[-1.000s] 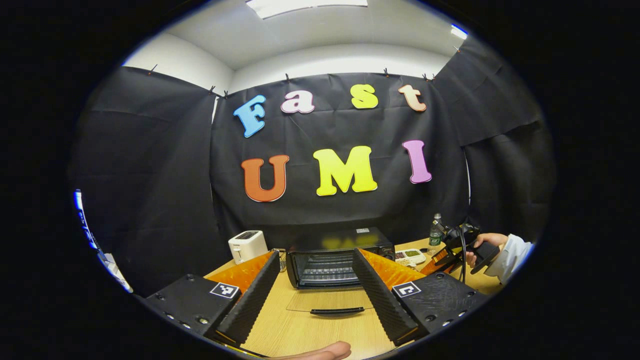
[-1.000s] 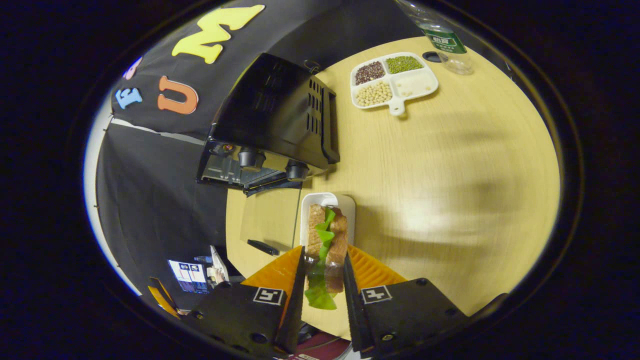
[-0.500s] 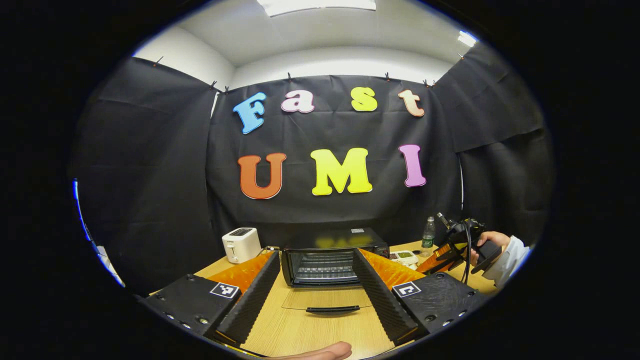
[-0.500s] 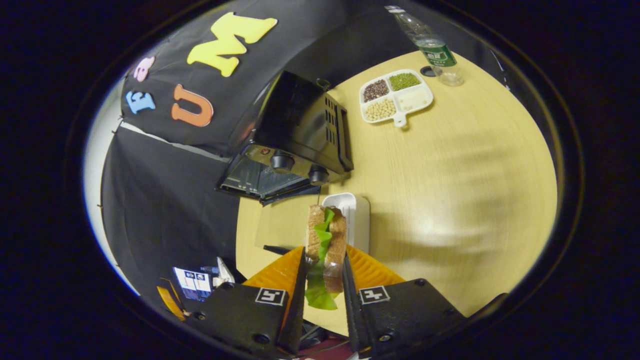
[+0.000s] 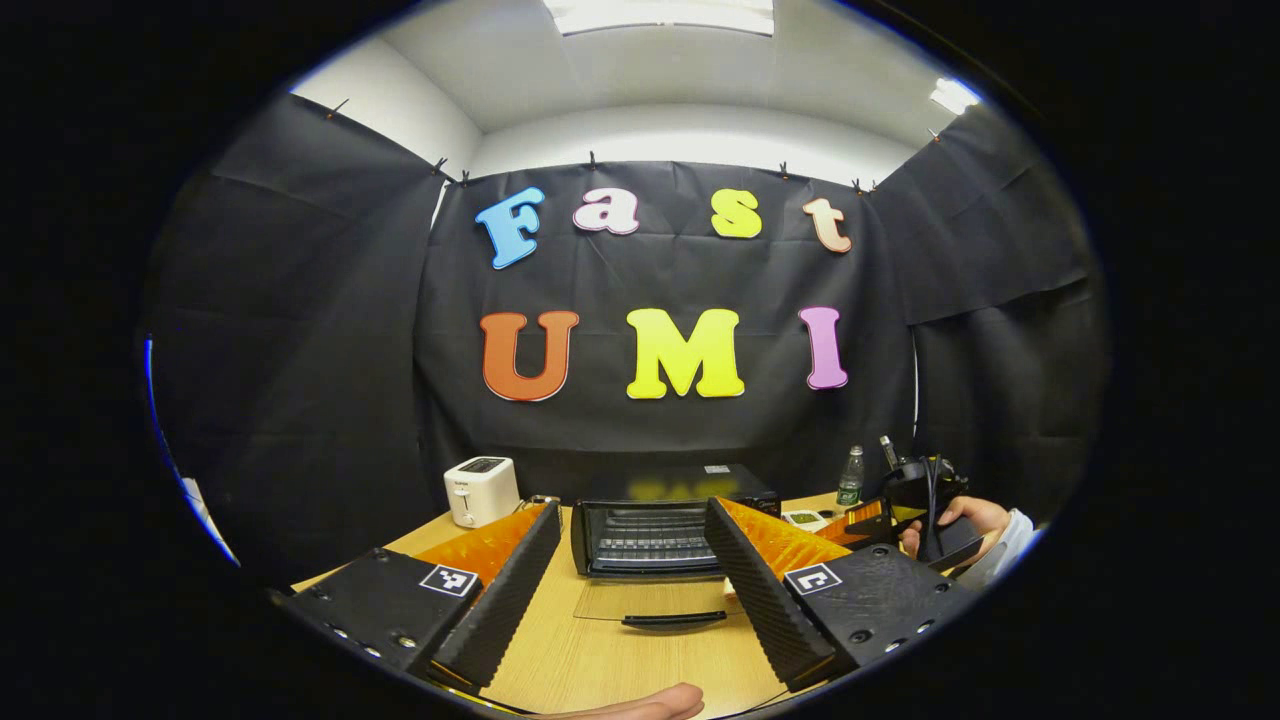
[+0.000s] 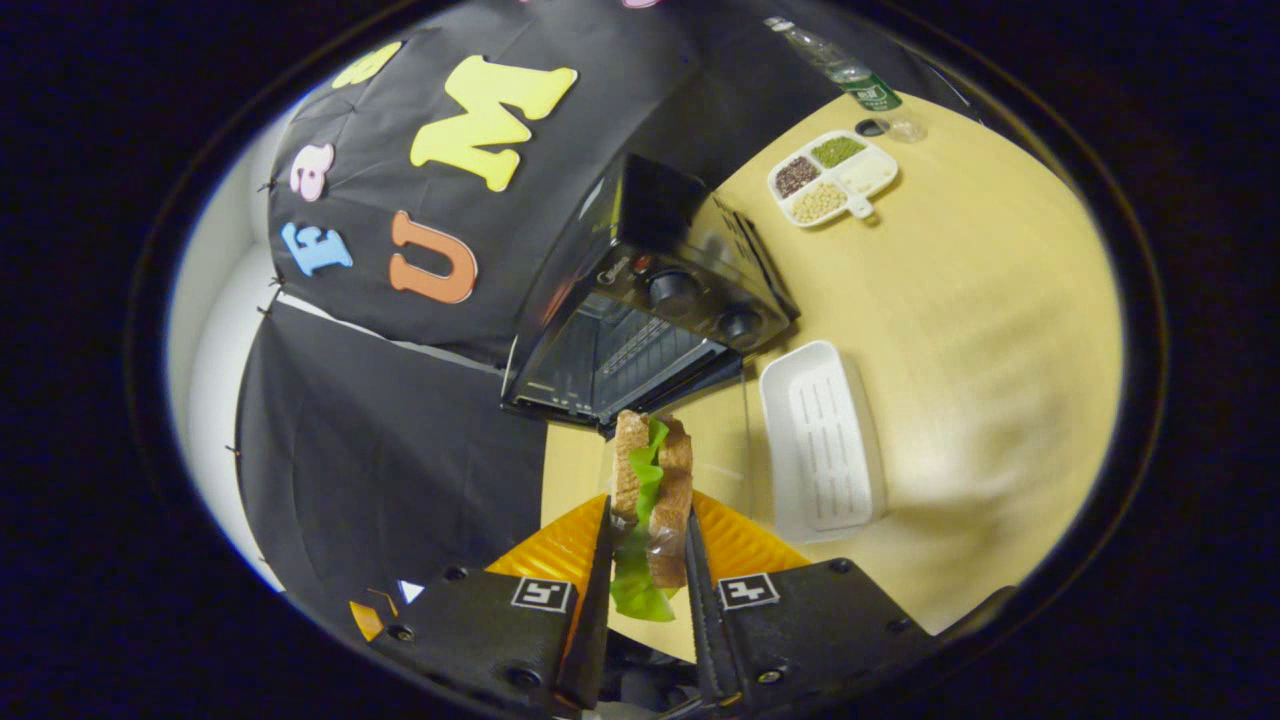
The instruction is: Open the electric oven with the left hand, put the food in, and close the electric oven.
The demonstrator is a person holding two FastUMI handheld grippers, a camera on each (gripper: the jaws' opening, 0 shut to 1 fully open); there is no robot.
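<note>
Right gripper view puts the right gripper at the bottom, its two fingers clenched on the sandwich, one pressing each bread face, with the green leaf hanging down between them. A second ago the sandwich was over the white tray; now it is lifted clear, and the tray lies empty just to the right of the fingers. Straight ahead of the sandwich's far end is the open mouth of the electric oven, its rack visible inside, its glass door folded flat on the table beneath the fingertips. Farther off beyond the right finger are a divided dish of beans and a water bottle.

Left gripper view shows the left gripper with fingers spread wide and holding nothing, the door handle lying between them but untouched. The oven has drawn a little farther from these fingers over the last second, so this hand seems to be backing off. Beyond the right finger, the hand carrying the other gripper has come nearer the oven. A white toaster stands off past the left finger.

Judged from this, opening is done, the pick-up is done, and insertion is the step in hand; closing remains.
</note>
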